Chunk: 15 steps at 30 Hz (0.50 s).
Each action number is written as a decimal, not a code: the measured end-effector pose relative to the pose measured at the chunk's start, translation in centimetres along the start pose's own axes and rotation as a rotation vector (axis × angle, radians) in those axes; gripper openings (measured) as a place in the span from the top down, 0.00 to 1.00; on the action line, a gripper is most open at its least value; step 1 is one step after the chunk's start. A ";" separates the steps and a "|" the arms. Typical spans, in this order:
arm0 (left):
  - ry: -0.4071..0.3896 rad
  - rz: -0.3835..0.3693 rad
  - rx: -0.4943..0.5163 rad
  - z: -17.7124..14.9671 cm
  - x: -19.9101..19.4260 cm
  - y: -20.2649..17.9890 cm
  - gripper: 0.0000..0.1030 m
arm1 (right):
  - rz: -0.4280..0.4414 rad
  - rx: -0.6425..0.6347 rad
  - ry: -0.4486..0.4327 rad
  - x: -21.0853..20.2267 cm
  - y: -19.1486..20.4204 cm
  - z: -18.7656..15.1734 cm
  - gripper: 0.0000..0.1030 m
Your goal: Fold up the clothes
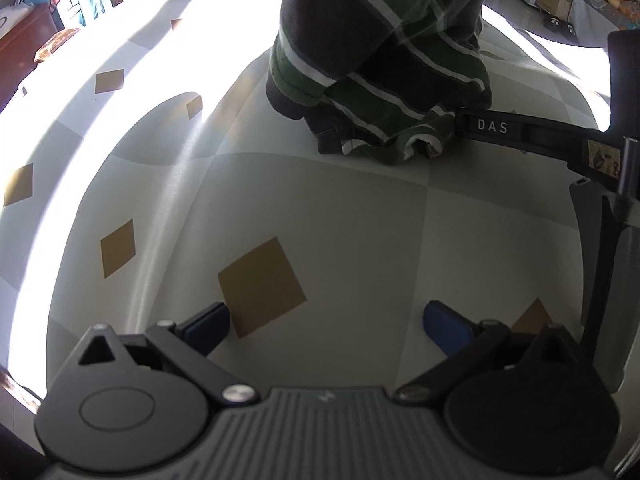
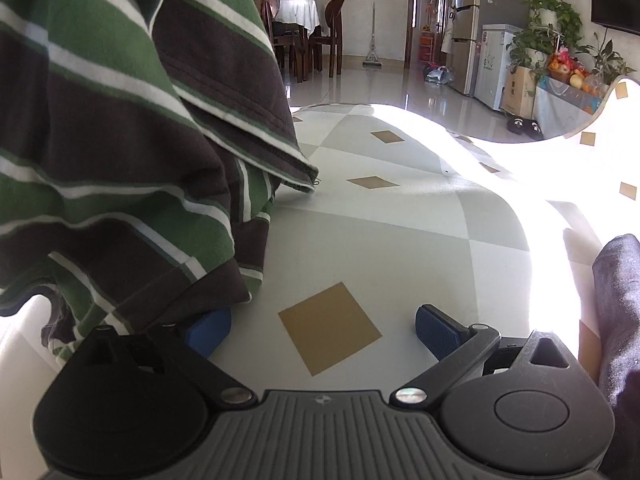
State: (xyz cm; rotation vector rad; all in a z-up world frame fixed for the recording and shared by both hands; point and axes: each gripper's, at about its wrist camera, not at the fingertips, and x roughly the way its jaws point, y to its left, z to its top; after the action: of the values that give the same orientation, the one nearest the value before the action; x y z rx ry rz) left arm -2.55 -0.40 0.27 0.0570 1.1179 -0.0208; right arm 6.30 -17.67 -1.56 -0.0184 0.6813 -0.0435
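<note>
Your left gripper (image 1: pixel 326 322) is spread wide with nothing between its 2 blue pads, hovering low over the checked worktop (image 1: pixel 360 208) above a tan diamond (image 1: pixel 262 286). The green, brown and white striped shirt (image 1: pixel 380 60) sits bunched in a heap further in on the worktop, toward its far edge. Your right gripper (image 2: pixel 324 330) is also spread apart and holds nothing, though the shirt's folds (image 2: pixel 120 140) drape over its left finger (image 2: pixel 210 330), and dark fabric (image 2: pixel 618 320) shows at the right.
</note>
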 end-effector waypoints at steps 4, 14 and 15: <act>0.004 -0.008 0.026 -0.2 -0.2 -0.5 0.00 | 0.000 0.000 0.000 0.0 0.0 0.0 0.04; 0.020 -0.013 0.016 0.1 -0.1 -0.4 0.00 | 0.000 0.000 0.000 -0.1 0.0 0.0 0.04; 0.022 -0.014 0.016 0.2 0.0 -0.4 0.00 | 0.000 0.000 0.000 -0.1 0.1 0.0 0.04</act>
State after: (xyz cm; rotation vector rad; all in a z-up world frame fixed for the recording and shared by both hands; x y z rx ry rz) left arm -2.41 -0.76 0.36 0.0643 1.1406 -0.0414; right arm 6.26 -17.61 -1.53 -0.0184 0.6816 -0.0434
